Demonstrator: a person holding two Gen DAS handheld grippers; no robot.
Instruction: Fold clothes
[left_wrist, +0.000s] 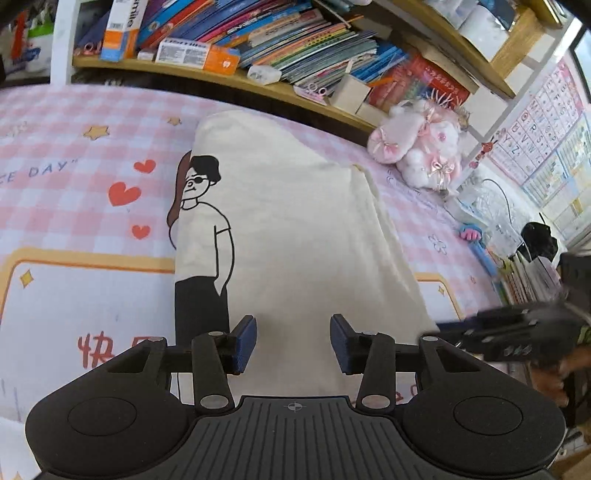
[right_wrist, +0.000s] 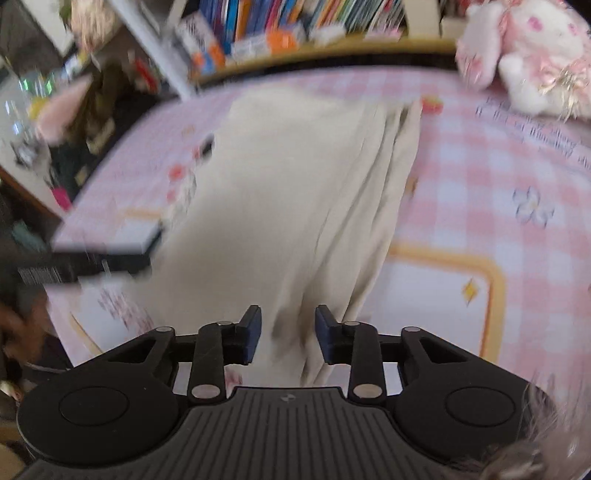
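Both claws, left claw (left_wrist: 293, 341) and right claw (right_wrist: 288, 334), hover released over the folded cream shirt (left_wrist: 295, 221).

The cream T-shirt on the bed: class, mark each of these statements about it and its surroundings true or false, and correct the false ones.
1. The cream T-shirt lies on a pink checked sheet. True.
2. The shirt's print shows a dog. False: it shows a cartoon figure in sunglasses, white top and black trousers.
3. The left gripper is clamped on the shirt. False: its jaws stand apart over the cloth, gripping nothing.
4. A pink and white plush toy sits near the bookshelf. True.
5. The right gripper holds a book. False: its jaws are apart above the shirt, holding nothing.
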